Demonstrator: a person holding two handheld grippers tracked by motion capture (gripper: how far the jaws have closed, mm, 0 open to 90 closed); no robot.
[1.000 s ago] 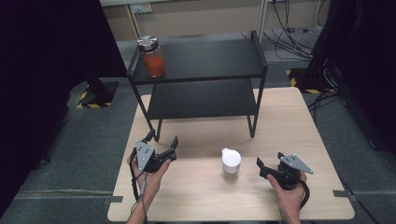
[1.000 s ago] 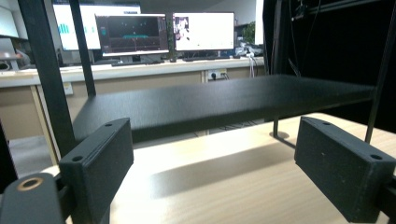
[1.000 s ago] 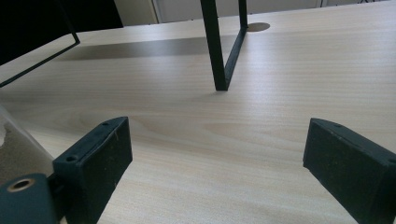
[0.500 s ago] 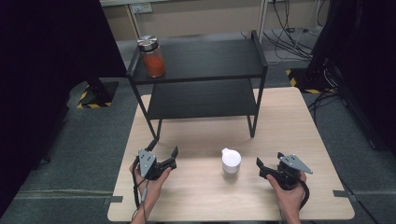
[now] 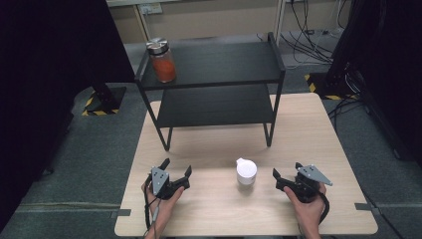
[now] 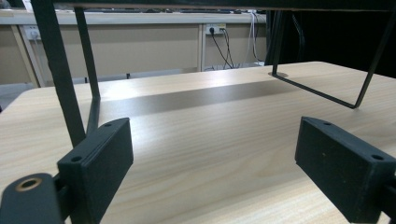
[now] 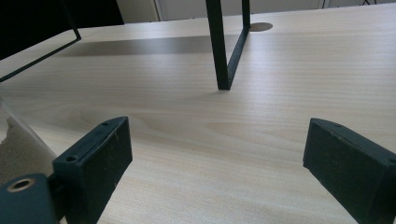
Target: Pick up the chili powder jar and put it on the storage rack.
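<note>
Pale wood runs under both our grippers at the bottom of the high view: our left gripper (image 5: 175,173) at lower left and our right gripper (image 5: 285,175) at lower right both gape, grasping nothing. Between them, nearer the right one, stands the white lidded cup (image 5: 246,172) on the table (image 5: 209,209).

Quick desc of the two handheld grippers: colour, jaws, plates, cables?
Both are black. The left gripper and right gripper each carry a grey three-cornered plate on top and a black cable trailing back. Jaws end in matte black rectangular pads with small screw holes. No sleeves visible on the forearms.
</note>
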